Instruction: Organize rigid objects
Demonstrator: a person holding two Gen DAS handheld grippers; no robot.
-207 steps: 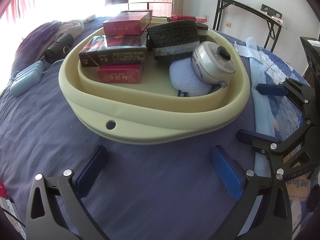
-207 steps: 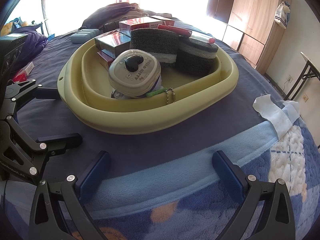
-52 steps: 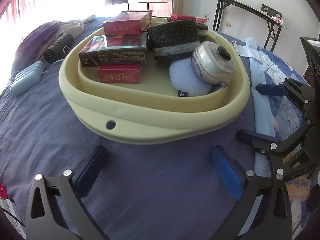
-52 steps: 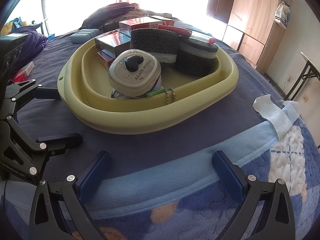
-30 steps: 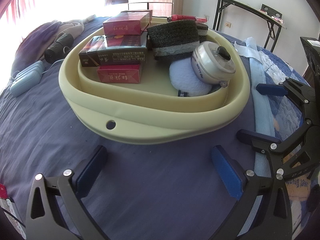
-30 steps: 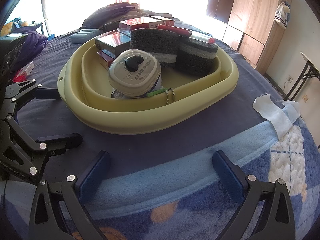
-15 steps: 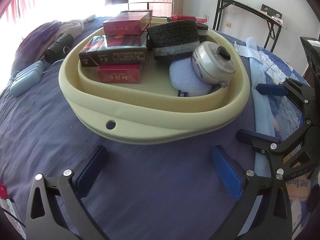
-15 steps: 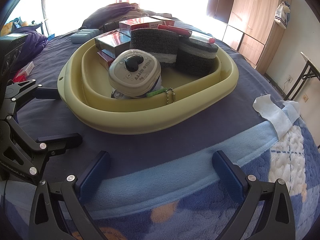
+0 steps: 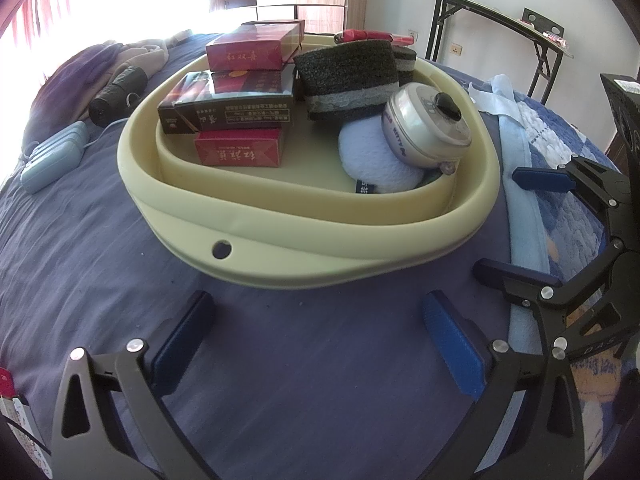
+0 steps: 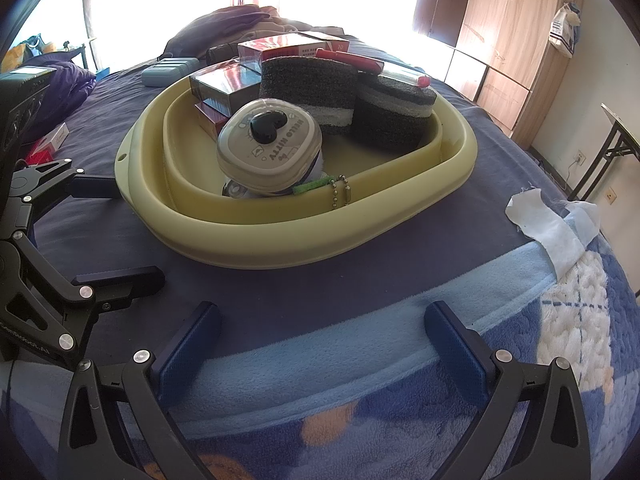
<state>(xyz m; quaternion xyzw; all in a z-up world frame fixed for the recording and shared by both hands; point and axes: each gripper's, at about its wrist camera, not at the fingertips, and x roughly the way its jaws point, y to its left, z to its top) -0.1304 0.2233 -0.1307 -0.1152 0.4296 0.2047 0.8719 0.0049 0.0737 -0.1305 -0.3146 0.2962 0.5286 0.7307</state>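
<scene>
A bedroom: a bed [image 9: 100,264] under a dark purple cover, bright windows beyond, a folding table by the far right wall.

From the left wrist camera, the left tongs [image 9: 320,340] stand wide open and empty over bare cover. Directly ahead and near lies the pale yellow basin [image 9: 280,256], its long axis running left to right across the view. Inside it, far left, is a stack of red and dark boxes [image 9: 236,104]; far centre, two dark foam rolls [image 9: 348,76]; at the right, a round silver tin [image 9: 428,128] leaning tilted on a pale blue puff [image 9: 376,160]. At the right edge the right tongs [image 9: 516,224] show, also spread open, just beside the basin's right end. Outside the basin, far left, lie a pale blue case [image 9: 52,160] and a black roll [image 9: 116,96].

From the right wrist camera, the right tongs [image 10: 320,344] are parted and hold nothing, hovering over a light blue blanket [image 10: 360,344]. The basin [image 10: 288,240] lies ahead, slightly left. The tin [image 10: 272,148] is its nearest content, lid tilted toward this camera, a bead chain [image 10: 340,192] draped over the rim beside it. The left tongs [image 10: 116,232] stand at the basin's left end.

By my judgement everything rigid already sits in the basin; the right tongs are nearer the tin, the left nearer the boxes.
</scene>
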